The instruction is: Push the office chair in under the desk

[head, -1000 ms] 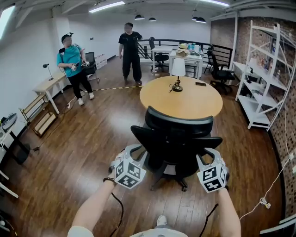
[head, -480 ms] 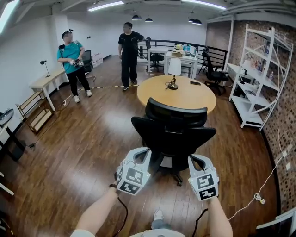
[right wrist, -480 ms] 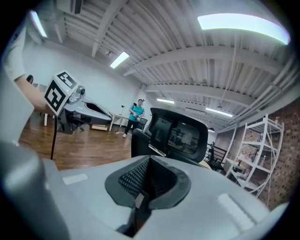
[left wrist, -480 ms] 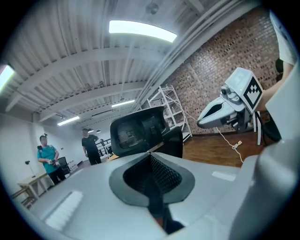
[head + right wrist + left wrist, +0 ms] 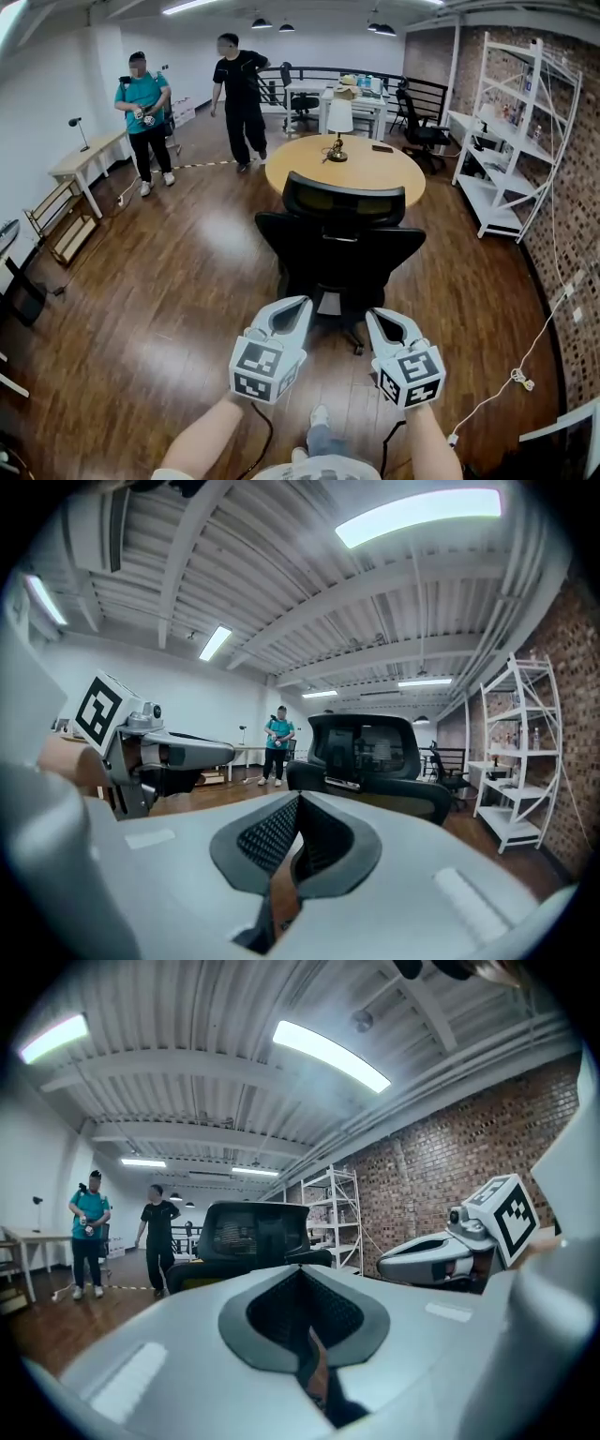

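Observation:
The black office chair (image 5: 339, 253) stands with its back toward me, facing the round wooden table (image 5: 380, 176), its seat near the table's edge. Both grippers hover in front of me, short of the chair and apart from it. My left gripper (image 5: 298, 306) is shut with nothing between its jaws. The right gripper (image 5: 372, 315) is also shut and empty. In the left gripper view the chair's backrest (image 5: 248, 1232) rises beyond the closed left gripper (image 5: 302, 1271). The right gripper view shows the chair (image 5: 366, 747) ahead of the closed right gripper (image 5: 298, 799).
A table lamp (image 5: 337, 122) and a small dark object stand on the round table. Two people (image 5: 142, 103) (image 5: 239, 94) stand at the back left. White shelving (image 5: 497, 141) lines the brick wall at right. A white cable (image 5: 511, 380) lies on the floor.
Both grippers have come away from the chair's back and drawn toward me, and their jaws have closed. The chair now sits farther from me, nearer the round table.

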### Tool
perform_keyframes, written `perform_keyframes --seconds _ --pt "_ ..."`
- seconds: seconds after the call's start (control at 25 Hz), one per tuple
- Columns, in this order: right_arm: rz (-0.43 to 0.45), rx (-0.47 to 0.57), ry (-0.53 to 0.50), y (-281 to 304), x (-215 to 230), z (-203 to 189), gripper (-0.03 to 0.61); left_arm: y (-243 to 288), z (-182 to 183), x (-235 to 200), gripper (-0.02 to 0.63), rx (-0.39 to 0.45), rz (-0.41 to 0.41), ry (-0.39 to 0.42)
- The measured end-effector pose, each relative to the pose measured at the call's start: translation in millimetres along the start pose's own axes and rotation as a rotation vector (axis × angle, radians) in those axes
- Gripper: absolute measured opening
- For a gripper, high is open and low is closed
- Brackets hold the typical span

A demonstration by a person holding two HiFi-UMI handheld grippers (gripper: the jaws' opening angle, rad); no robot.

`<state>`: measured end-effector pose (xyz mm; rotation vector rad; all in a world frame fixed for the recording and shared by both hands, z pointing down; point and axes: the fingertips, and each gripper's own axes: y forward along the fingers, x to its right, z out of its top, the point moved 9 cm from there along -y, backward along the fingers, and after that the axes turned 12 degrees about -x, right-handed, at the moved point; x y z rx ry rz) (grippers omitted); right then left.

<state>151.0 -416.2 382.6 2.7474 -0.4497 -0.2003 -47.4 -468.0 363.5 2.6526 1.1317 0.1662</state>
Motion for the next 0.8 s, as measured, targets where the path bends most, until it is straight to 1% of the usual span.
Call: perform_keyframes --seconds 0.12,0.24,0.52,0.8 --pt "0.009 0.003 0.016 -5.5 -3.5 -7.3 -0.002 -4.4 -6.3 6.7 0.017 0.001 -0.014 -0.021" --pt "0.016 0.002 0.023 -8.5 -6.6 -12.5 -0.002 -8.7 -9.5 9.4 0.017 -0.001 -0.008 -0.026" --pt "0.026 0.016 0.036 -18.0 -11.1 -10.3 -0.002 -13.2 -10.9 15.9 0.017 -0.022 0.005 -0.015" --pt "0.035 0.028 0.032 -13.9 -15.6 -10.4 -0.002 -13.4 -12.6 12.8 0.017 -0.012 0.0 -0.014"
